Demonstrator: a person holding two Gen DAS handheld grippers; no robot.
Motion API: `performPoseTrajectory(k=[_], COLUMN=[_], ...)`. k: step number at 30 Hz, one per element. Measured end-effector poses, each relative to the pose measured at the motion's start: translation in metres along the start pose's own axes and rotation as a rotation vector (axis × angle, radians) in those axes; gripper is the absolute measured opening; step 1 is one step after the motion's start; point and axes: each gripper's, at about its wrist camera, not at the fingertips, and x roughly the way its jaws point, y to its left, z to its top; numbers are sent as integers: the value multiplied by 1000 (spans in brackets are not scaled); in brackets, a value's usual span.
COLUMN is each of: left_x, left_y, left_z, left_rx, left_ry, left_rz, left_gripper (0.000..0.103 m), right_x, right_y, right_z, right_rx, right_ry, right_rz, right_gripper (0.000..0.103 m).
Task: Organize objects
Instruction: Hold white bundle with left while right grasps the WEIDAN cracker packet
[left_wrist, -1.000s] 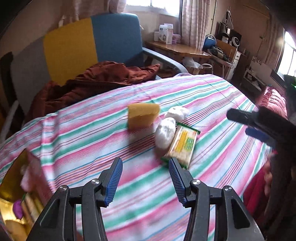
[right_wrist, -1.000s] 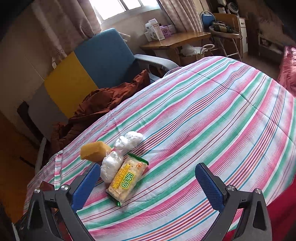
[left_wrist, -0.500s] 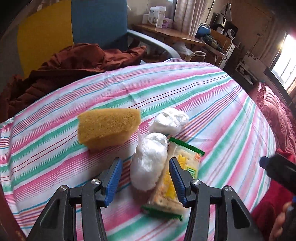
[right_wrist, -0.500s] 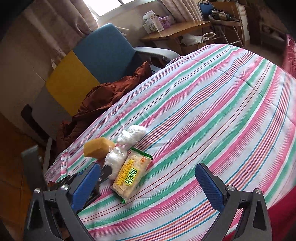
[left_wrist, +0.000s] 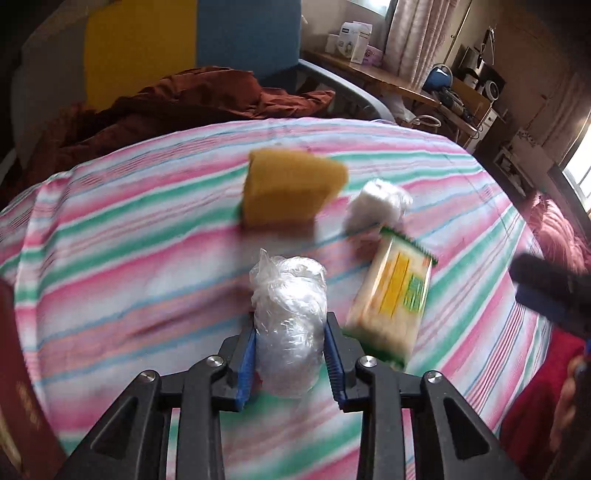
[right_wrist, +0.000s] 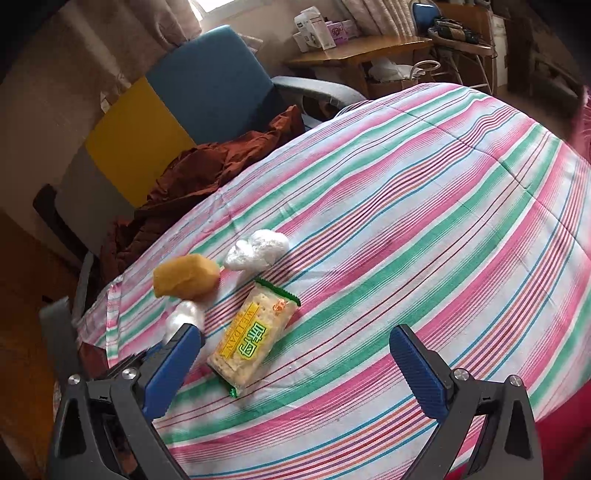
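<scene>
Left claw (left_wrist: 290, 356): blue pads clamped on both sides of a clear plastic-wrapped bundle (left_wrist: 290, 321), white inside, gripped at its near end; far end projecting forward over the striped cloth (left_wrist: 129, 258). Whether the bundle is lifted clear of the cloth cannot be told.

Right claw (right_wrist: 295, 360): jaws spread wide, nothing between the pads, hovering above the cloth near the cracker packet (right_wrist: 253, 338).

Cracker packet, yellow and green, lying flat just right of the gripped bundle in the left wrist view, apart from it. Yellow sponge (left_wrist: 291, 190) resting farther back, beyond the bundle. Second plastic-wrapped bundle (left_wrist: 376, 205) just right of the sponge, touching the far end of the cracker packet in the left wrist view.

Surface under the striped cloth domed and soft-looking; whether desk or bed cannot be told. Behind it: blue-and-yellow armchair (right_wrist: 207, 85) with a rust-brown cloth (right_wrist: 207, 166) heaped on the seat; wooden side desk (right_wrist: 354, 51) with boxes by the curtains.
</scene>
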Motion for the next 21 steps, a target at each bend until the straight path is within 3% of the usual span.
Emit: performPoseTrajectory(k=[3, 10, 14, 18, 21], left_x=[-13, -51, -60, -65, -67], left_y=[0, -12, -13, -11, -10], left_z=[-35, -102, -119, -128, -131], left_rx=[14, 114, 139, 161, 161], left_ry=[14, -34, -48, -59, -64], left_rz=[17, 41, 30, 23, 15], left_gripper=[32, 32, 32, 32, 32], right_x=[7, 25, 35, 46, 61], right_y=[5, 17, 26, 40, 48], right_z=[-4, -15, -21, -22, -17], right_rx=[-24, -90, -124, -138, -108], right_ry=[41, 118, 167, 196, 219], right_rz=[-2, -58, -94, -114, -123], right_gripper=[103, 103, 102, 89, 85])
